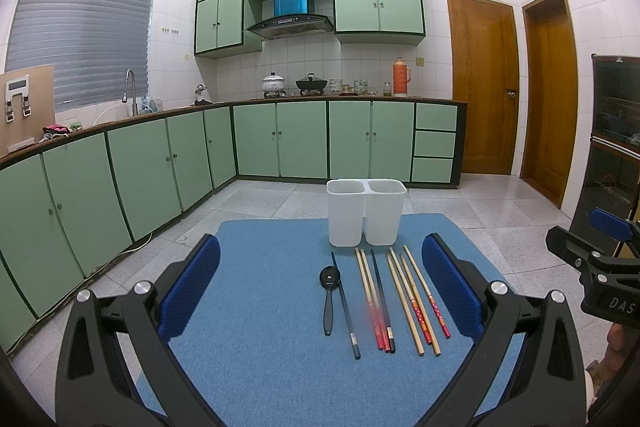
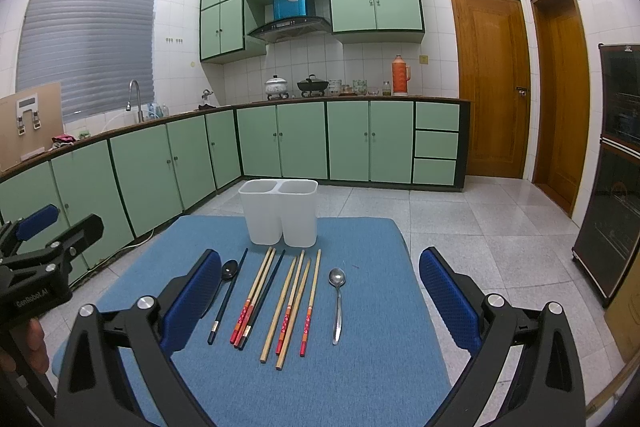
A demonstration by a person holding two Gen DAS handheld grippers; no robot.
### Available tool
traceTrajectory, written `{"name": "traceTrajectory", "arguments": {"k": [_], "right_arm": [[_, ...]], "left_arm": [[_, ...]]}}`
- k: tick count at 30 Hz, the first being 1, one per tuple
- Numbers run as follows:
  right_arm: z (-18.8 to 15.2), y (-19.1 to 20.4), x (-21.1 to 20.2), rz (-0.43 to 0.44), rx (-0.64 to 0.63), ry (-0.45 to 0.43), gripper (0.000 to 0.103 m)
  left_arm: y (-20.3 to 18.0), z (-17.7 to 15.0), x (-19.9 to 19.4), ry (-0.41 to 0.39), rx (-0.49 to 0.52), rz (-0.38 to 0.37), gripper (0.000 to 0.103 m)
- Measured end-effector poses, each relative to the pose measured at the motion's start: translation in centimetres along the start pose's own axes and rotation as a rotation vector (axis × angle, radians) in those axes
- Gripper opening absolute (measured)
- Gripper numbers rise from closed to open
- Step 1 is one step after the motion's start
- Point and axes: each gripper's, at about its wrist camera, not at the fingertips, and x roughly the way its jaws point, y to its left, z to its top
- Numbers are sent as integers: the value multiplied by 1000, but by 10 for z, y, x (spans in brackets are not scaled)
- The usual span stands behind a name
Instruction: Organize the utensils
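From our left hand-held gripper (image 1: 320, 295) we see its blue fingers spread wide with nothing in them. The white bin (image 1: 366, 211) stands at the far end of the blue mat (image 1: 260, 367). Just in front of the bin lie the black spoon (image 1: 329, 293) and the chopsticks (image 1: 400, 301).

From our right hand-held gripper (image 2: 320, 301), also spread wide and empty, the metal spoon (image 2: 337, 303) lies in front of the bin (image 2: 278, 211), right of the chopsticks (image 2: 276, 303).
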Motion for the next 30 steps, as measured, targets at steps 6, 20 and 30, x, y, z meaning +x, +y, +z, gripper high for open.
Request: {"name": "traceTrajectory", "arguments": {"k": [6, 20, 30], "right_arm": [[0, 0, 0, -1, 0, 1, 97], [0, 0, 1, 0, 0, 3, 97], [-4, 1, 10, 0, 1, 20, 97]], "left_arm": [[0, 0, 0, 0, 0, 1, 98], [0, 0, 1, 1, 2, 1, 98], [20, -4, -6, 20, 0, 5, 98]]}}
